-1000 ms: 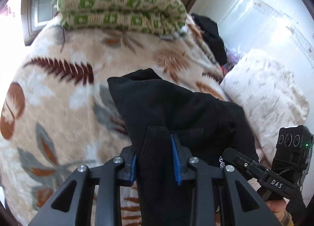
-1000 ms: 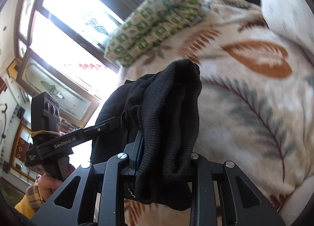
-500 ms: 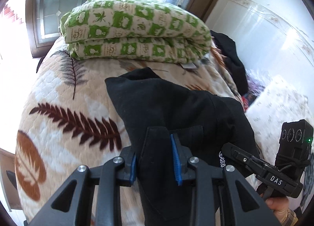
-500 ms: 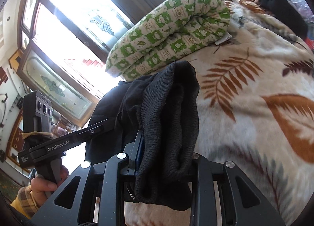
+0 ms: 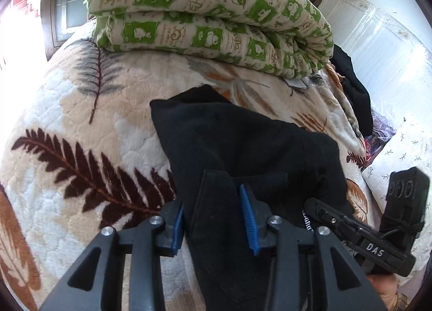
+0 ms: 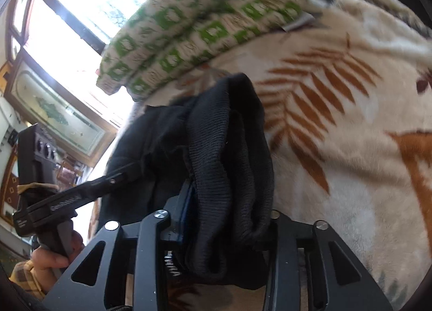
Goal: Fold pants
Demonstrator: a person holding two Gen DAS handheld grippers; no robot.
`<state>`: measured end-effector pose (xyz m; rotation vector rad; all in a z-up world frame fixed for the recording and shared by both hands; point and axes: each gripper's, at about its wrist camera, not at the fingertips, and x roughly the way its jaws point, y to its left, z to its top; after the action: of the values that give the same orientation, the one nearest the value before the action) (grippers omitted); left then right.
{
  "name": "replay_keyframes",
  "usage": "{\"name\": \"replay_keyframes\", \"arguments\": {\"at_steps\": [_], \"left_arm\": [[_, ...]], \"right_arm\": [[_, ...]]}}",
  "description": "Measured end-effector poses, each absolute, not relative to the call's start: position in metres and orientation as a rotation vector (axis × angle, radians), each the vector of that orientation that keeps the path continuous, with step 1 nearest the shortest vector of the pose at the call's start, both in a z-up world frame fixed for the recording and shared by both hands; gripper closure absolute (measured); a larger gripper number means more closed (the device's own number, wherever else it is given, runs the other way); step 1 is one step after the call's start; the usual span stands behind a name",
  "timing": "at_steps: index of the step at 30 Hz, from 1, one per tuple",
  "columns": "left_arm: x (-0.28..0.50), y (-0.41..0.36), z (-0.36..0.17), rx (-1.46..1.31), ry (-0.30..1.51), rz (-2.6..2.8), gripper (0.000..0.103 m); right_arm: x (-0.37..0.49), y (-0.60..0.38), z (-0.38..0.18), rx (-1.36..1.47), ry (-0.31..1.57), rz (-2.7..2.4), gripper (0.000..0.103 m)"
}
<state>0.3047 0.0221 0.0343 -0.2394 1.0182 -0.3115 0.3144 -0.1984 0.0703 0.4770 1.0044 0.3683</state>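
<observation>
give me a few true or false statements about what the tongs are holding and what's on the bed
1. Both the left tongs and the right tongs grip the black pants. True.
2. The pants lie flat and released on the leaf-print blanket. False: both tongs hold them.
3. A folded green-and-cream quilt lies beyond the pants. True.
4. The right tongs clamp the quilt. False: they clamp a ribbed black part of the pants.

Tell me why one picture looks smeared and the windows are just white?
Right wrist view: the green-patterned quilt and leaf-print blanket are streaked by motion blur, while the black pants stay sharp; the window is overexposed. Left wrist view: sharp, but the fisheye lens bends the edges and daylight washes out the left rim.
</observation>
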Motion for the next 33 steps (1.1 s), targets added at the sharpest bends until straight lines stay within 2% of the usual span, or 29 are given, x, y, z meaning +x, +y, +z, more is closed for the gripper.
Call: {"name": "replay_keyframes", "arguments": {"at_steps": [3, 6, 7, 8, 16, 21, 22, 23, 25, 31, 33], "left_arm": [[0.305, 0.020, 0.037, -0.216, 1.012, -0.301, 0.060], [0.304, 0.017, 0.041, -0.178, 1.011, -0.268, 0.051], [0.303, 0.017, 0.044, -0.174, 1.012, -0.263, 0.050], [0.301, 0.018, 0.046, -0.173, 1.012, -0.261, 0.050], [0.261, 0.018, 0.068, -0.105, 0.960, -0.247, 0.050], [0.239, -0.006, 0.052, 0.064, 0.957, -0.217, 0.049], [0.238, -0.008, 0.044, 0.085, 0.966, -0.198, 0.048], [0.237, -0.005, 0.040, 0.071, 0.963, -0.187, 0.048], [0.238, -0.001, 0.039, 0.042, 0.963, -0.164, 0.042], [0.229, 0.002, 0.060, -0.005, 0.979, -0.184, 0.042], [0.219, 0.004, 0.066, -0.011, 0.977, -0.188, 0.038]], "right_arm": [[0.314, -0.201, 0.070, 0.484, 0.997, 0.368, 0.066], [0.313, -0.198, 0.078, 0.420, 1.004, 0.334, 0.056], [0.312, -0.196, 0.082, 0.398, 1.005, 0.315, 0.050], [0.310, -0.196, 0.087, 0.380, 0.998, 0.302, 0.049], [0.278, -0.206, 0.119, 0.294, 0.899, 0.213, 0.048], [0.278, -0.194, 0.099, 0.166, 0.998, 0.140, 0.048], [0.279, -0.194, 0.093, 0.157, 1.021, 0.124, 0.045], [0.280, -0.197, 0.091, 0.171, 1.021, 0.117, 0.038], [0.283, -0.206, 0.087, 0.214, 1.045, 0.097, 0.029], [0.269, -0.206, 0.116, 0.225, 1.020, 0.103, 0.029], [0.258, -0.204, 0.128, 0.228, 1.002, 0.109, 0.029]]}}
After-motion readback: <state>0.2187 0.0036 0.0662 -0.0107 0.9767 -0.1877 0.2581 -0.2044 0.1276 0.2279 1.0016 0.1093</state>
